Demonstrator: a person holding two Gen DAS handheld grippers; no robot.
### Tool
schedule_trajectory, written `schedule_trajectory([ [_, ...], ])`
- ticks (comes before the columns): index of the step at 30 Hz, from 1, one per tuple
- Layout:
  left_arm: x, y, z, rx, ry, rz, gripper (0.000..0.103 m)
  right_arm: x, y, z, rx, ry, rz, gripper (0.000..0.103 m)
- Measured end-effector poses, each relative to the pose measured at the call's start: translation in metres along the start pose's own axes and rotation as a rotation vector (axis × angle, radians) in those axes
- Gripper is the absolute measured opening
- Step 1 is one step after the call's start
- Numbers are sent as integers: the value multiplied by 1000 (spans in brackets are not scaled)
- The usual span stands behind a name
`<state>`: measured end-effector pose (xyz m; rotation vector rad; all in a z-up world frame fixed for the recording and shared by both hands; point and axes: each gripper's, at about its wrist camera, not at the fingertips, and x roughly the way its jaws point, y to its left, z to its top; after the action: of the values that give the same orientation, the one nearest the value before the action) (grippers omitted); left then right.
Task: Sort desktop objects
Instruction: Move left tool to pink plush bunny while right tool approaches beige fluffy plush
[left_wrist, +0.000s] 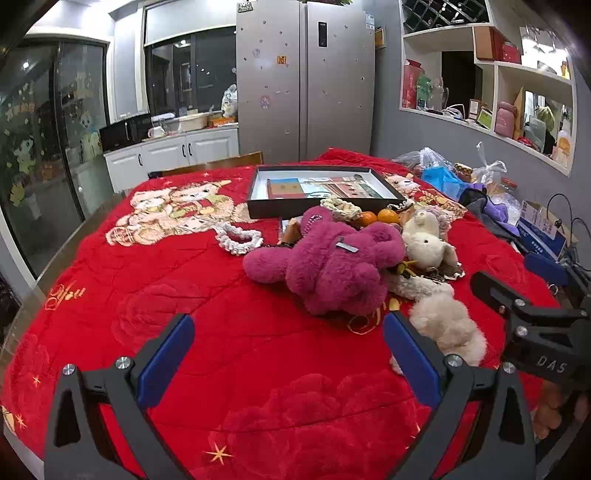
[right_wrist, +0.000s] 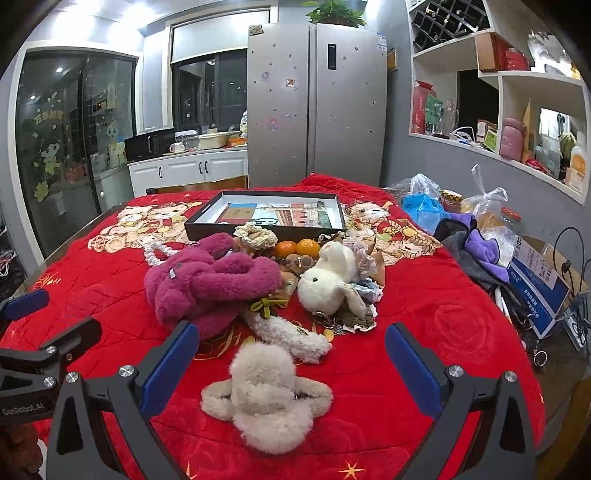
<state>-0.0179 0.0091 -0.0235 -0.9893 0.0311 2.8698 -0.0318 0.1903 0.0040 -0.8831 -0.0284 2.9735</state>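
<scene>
Right wrist: fingers (right_wrist: 291, 363) spread, beige plush (right_wrist: 264, 395) between, untouched.

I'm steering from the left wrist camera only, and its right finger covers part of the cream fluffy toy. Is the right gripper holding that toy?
Observer: No. The right gripper is open. The cream fluffy toy lies whole on the red quilt, between its fingers and untouched.
Operator: Is it tangled with anything?
Observer: It looks separate. A curly cream strip ends close behind it, but I cannot tell whether they touch.
</scene>
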Motion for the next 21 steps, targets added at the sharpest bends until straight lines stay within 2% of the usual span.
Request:
schedule_trajectory([
  [21, 7, -1, -1, 15, 22, 0, 103, 3, 1, -2, -51, 13, 2, 103],
])
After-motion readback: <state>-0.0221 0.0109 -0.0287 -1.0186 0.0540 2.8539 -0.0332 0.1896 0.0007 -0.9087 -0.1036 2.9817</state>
